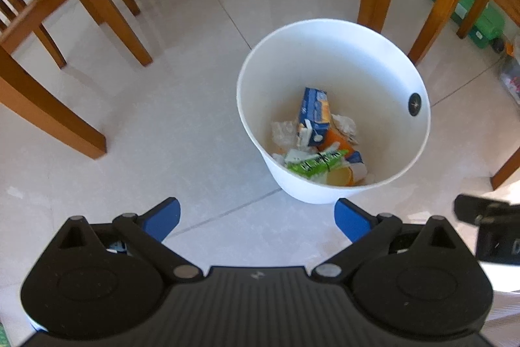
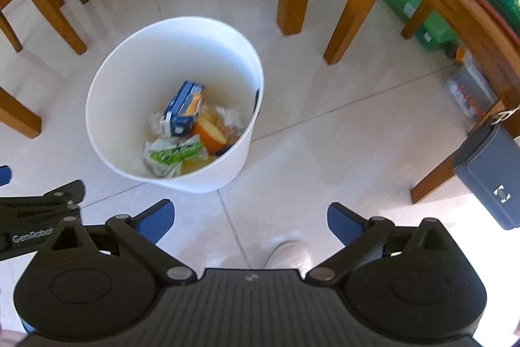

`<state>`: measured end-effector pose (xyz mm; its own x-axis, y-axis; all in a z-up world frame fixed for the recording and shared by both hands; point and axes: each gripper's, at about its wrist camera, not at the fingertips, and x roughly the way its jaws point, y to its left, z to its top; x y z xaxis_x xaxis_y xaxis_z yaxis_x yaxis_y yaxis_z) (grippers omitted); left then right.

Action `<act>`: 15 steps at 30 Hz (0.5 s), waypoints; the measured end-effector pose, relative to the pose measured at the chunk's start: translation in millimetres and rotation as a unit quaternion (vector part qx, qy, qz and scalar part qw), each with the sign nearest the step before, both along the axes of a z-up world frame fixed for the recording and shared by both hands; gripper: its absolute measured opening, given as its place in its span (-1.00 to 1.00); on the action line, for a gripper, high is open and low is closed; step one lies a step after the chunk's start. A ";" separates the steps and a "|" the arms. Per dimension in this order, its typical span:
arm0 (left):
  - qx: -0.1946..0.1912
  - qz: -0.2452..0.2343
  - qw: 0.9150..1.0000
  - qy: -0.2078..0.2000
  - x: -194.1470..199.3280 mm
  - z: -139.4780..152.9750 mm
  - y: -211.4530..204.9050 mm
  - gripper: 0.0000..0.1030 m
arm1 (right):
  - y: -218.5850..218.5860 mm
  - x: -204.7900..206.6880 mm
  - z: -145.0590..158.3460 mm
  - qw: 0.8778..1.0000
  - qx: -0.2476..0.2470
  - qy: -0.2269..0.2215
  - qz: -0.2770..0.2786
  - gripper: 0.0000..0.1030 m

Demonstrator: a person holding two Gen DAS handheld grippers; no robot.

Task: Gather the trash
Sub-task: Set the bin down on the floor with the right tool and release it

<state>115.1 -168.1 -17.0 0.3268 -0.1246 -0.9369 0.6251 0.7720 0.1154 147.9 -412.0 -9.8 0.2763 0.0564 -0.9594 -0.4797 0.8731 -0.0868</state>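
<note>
- Left gripper (image 1: 257,218): blue fingers spread apart, nothing between them, above the floor (image 1: 182,132) just short of the bin (image 1: 325,54).
- Right gripper (image 2: 250,221): fingers likewise apart and empty; a shoe (image 2: 286,252) shows below.
- Bin: white, upright on the tiles, holding a blue carton (image 1: 313,116), a green wrapper (image 1: 317,163), an orange cup (image 1: 339,176) and crumpled plastic.
- A navy bag (image 2: 490,174) hangs at the right edge.

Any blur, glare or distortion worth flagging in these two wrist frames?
Left wrist: white bin fairly sharp, chair legs bowed by fisheye. Right wrist: motion blur softens the trash; glare washes out the floor at lower right.
</note>
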 end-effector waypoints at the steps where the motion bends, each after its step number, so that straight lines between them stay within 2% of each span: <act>1: -0.002 0.001 1.000 0.005 0.2 -0.3 0.9 0.96 | 1.8 -2.3 -0.3 1.000 0.000 0.004 0.004 0.99; 10: 0.015 0.000 1.000 0.016 -2.0 0.0 4.6 0.96 | 7.2 -8.4 7.5 1.000 -0.010 0.001 0.013 1.00; 15: 0.006 -0.002 1.000 0.011 -4.5 8.5 6.3 0.96 | 3.9 -7.8 12.8 1.000 -0.007 -0.004 0.004 1.00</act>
<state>110.6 -161.7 -8.5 0.3055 -0.1146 -0.9453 0.6308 0.7680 0.1108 140.1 -408.1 3.1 0.2828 0.0459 -0.9581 -0.4861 0.8679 -0.1019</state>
